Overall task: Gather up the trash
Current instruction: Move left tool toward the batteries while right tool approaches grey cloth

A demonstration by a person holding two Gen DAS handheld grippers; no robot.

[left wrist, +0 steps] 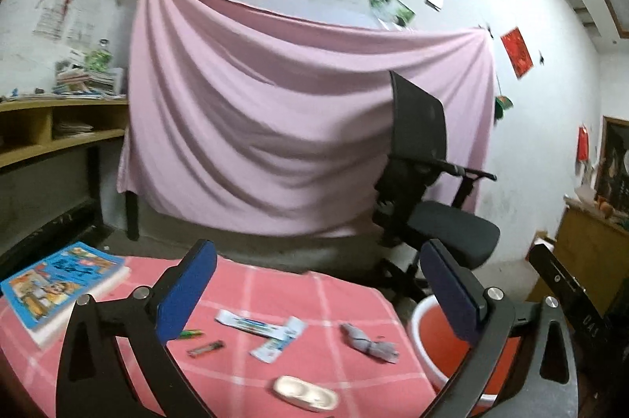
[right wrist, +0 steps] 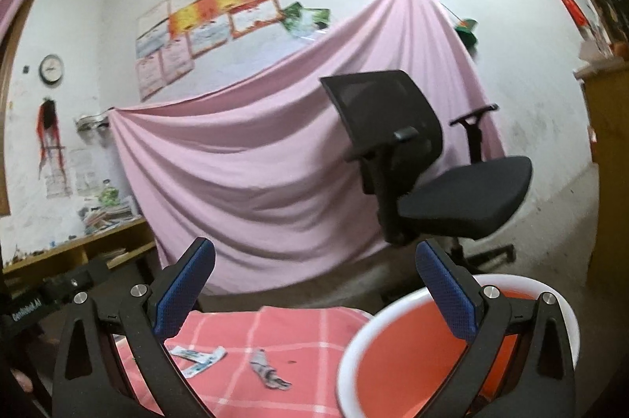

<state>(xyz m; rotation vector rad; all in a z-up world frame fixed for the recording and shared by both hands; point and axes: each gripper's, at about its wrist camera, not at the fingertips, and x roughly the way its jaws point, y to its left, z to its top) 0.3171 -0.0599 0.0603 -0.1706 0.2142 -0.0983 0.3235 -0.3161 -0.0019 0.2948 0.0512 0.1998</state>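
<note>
Trash lies on the pink checked tablecloth (left wrist: 322, 284): a white and blue wrapper (left wrist: 261, 331), a crumpled grey wrapper (left wrist: 369, 341), a small brown stick wrapper (left wrist: 206, 348) and a green scrap (left wrist: 190, 333). My left gripper (left wrist: 318, 284) is open and empty, above the table. My right gripper (right wrist: 314, 284) is open and empty, over the table edge and the orange bin (right wrist: 412, 359) with a white rim. The white and blue wrapper (right wrist: 200, 359) and the grey wrapper (right wrist: 267, 373) also show in the right wrist view. The bin (left wrist: 444, 343) stands right of the table.
A white earbud case (left wrist: 304, 393) lies near the front edge. A colourful book (left wrist: 59, 284) sits at the table's left. A black office chair (left wrist: 428, 182) stands behind the table before a pink sheet (left wrist: 275, 111). A wooden shelf (left wrist: 59, 131) is at left.
</note>
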